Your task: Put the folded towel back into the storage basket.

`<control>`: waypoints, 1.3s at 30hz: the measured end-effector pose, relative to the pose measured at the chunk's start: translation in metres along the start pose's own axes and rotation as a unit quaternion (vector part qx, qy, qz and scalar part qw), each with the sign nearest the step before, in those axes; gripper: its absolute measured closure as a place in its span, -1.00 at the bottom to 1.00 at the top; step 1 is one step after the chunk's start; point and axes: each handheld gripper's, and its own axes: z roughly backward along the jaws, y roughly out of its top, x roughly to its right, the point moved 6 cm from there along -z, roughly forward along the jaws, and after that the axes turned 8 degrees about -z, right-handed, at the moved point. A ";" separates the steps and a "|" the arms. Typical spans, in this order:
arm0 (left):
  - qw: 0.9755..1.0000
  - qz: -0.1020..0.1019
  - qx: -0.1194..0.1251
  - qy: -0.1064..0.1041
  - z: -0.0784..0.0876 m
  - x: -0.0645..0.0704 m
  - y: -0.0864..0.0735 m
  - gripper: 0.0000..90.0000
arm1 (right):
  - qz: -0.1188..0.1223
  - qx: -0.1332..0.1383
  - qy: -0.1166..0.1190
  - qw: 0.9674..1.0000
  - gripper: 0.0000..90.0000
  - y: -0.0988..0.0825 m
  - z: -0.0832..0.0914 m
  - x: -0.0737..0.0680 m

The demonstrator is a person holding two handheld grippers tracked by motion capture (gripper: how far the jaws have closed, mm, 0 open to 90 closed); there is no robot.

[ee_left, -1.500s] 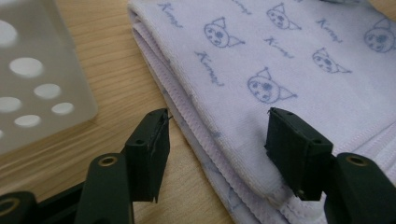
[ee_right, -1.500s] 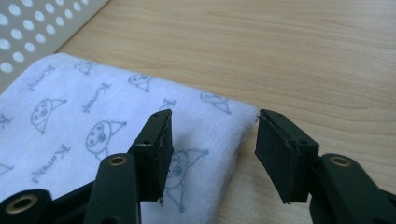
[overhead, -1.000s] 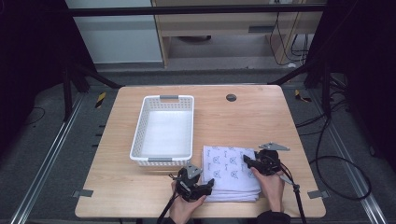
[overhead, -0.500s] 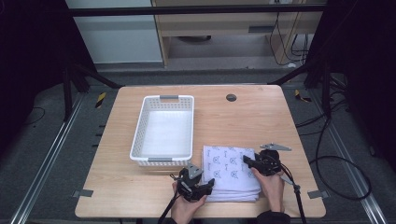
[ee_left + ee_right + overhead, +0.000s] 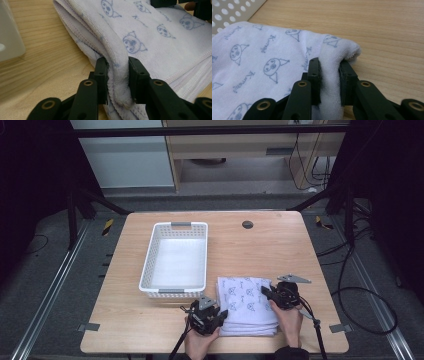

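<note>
On the table, both tools are pinching the towel, left tool and right tool having just closed; I'd be lifting both evenly toward the basket.

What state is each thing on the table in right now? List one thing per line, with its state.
Towel: folded flat, two edges pinched up.
Basket: upright, empty, beside the towel.
Left claw: shut on the towel's edge, having just closed.
Right claw: shut on the towel's opposite edge, having just closed.
Table: bearing both.
</note>
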 end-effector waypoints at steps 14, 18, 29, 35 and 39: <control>0.999 -0.007 0.049 0.003 0.021 0.002 0.011 0.66 | 0.014 0.044 0.020 0.999 0.72 0.012 0.022 -0.014; 0.998 -0.016 0.055 0.007 0.028 0.003 0.016 0.66 | 0.021 0.056 0.024 0.998 0.72 0.016 0.027 -0.019; 0.997 -0.034 0.073 0.011 0.044 0.006 0.030 0.66 | 0.025 0.086 0.026 0.996 0.72 0.027 0.045 -0.030; 0.996 -0.044 0.078 0.013 0.051 0.007 0.039 0.66 | 0.025 0.103 0.026 0.994 0.72 0.033 0.052 -0.034; 0.995 -0.054 0.081 0.017 0.056 0.007 0.047 0.66 | 0.029 0.116 0.025 0.993 0.72 0.039 0.059 -0.037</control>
